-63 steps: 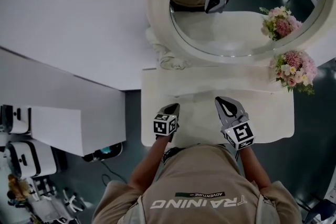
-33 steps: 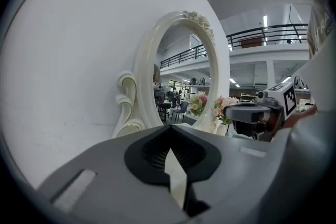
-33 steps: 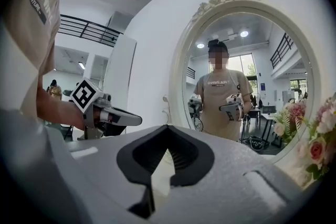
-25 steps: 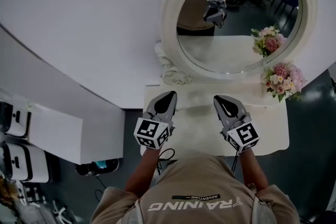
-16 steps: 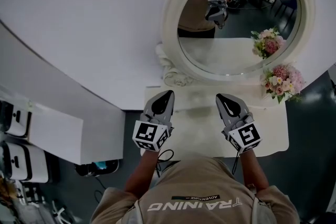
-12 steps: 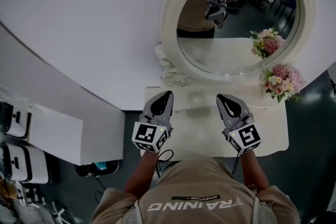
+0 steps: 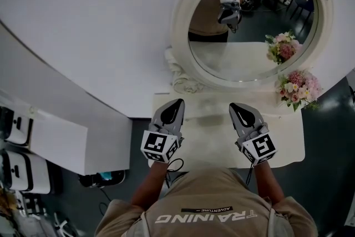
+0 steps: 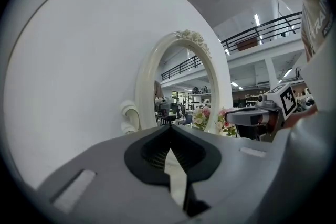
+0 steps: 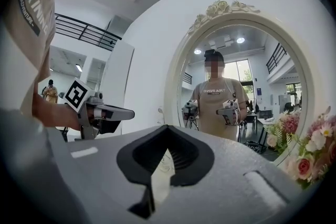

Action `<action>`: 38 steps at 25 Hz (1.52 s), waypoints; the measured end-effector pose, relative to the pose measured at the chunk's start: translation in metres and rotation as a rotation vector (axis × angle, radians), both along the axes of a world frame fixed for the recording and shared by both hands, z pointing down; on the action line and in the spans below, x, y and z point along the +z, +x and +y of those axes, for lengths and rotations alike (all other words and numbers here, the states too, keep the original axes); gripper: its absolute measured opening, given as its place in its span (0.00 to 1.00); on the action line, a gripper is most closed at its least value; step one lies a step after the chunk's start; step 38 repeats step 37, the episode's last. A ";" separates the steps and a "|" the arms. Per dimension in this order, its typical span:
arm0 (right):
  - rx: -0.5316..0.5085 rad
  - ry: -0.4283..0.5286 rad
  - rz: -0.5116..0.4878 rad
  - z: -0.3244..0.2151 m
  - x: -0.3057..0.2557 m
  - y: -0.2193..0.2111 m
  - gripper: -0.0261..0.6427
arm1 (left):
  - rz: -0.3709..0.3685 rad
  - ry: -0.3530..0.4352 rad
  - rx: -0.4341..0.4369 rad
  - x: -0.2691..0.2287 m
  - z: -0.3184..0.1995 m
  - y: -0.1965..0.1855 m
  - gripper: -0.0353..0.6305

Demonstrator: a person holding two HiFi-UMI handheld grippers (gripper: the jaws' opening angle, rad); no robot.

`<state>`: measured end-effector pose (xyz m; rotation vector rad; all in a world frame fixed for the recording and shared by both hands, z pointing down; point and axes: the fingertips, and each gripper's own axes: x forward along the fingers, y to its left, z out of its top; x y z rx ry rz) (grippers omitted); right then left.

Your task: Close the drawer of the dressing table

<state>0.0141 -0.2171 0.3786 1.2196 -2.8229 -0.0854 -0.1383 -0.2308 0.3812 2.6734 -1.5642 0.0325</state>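
**Above the tabletop: two closed tools, drawer out of sight**

Over the front left of the tabletop (image 7: 215, 139) the left tool (image 7: 178, 102) hangs, nose toward the mirror (image 7: 255, 36). Its own view shows the jaws pressed together at the tips with nothing between them. The right tool (image 7: 233, 106) hangs level with it over the front right, well apart from it, and is likewise pressed together and empty. Neither looks to touch the tabletop, though the steep angle makes that hard to judge. At the back right corner a bunch of pink and white flowers (image 7: 298, 87) stands just beside the mirror frame. I cannot tell whether it sits in a vase.

The drawer shows in no view. It must lie below the tabletop's front edge, which the person's torso (image 7: 211, 197) and the tools cover. So I cannot say how far out it stands or what it holds.

As a judgement, a drawer in a table like this is rigid and fairly light, and it slides on runners. It needs a push, not a grip, and closed tips will serve as pushers. The place to press is the flat front panel, either at its middle or with one tool toward each end, so it runs in straight and does not jam askew. The cream finish could scuff under hard tips. A sharp shove might also shake the table and the flowers, so slow, even pressure seems wise. First the tools must drop below the front edge.
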 end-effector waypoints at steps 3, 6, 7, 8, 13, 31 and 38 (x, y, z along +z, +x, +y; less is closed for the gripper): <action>0.000 0.002 0.000 -0.002 0.000 0.000 0.04 | -0.001 -0.011 -0.004 0.004 0.000 -0.001 0.08; -0.013 -0.003 -0.002 -0.005 0.001 -0.003 0.04 | 0.003 -0.018 -0.009 0.006 -0.002 -0.004 0.08; -0.020 -0.004 0.000 -0.005 0.002 -0.005 0.04 | 0.004 -0.020 -0.010 0.007 -0.003 -0.004 0.08; -0.025 -0.006 0.002 -0.006 0.003 -0.006 0.04 | 0.004 -0.021 -0.011 0.007 -0.003 -0.005 0.08; -0.028 0.002 0.009 -0.009 0.001 -0.010 0.04 | -0.001 -0.025 -0.015 0.009 -0.006 -0.008 0.08; -0.027 -0.006 0.017 -0.007 0.012 -0.012 0.04 | 0.018 -0.053 0.017 0.020 -0.016 -0.001 0.08; -0.022 -0.008 0.009 -0.005 0.008 -0.012 0.04 | 0.028 -0.049 0.006 0.018 -0.013 -0.002 0.08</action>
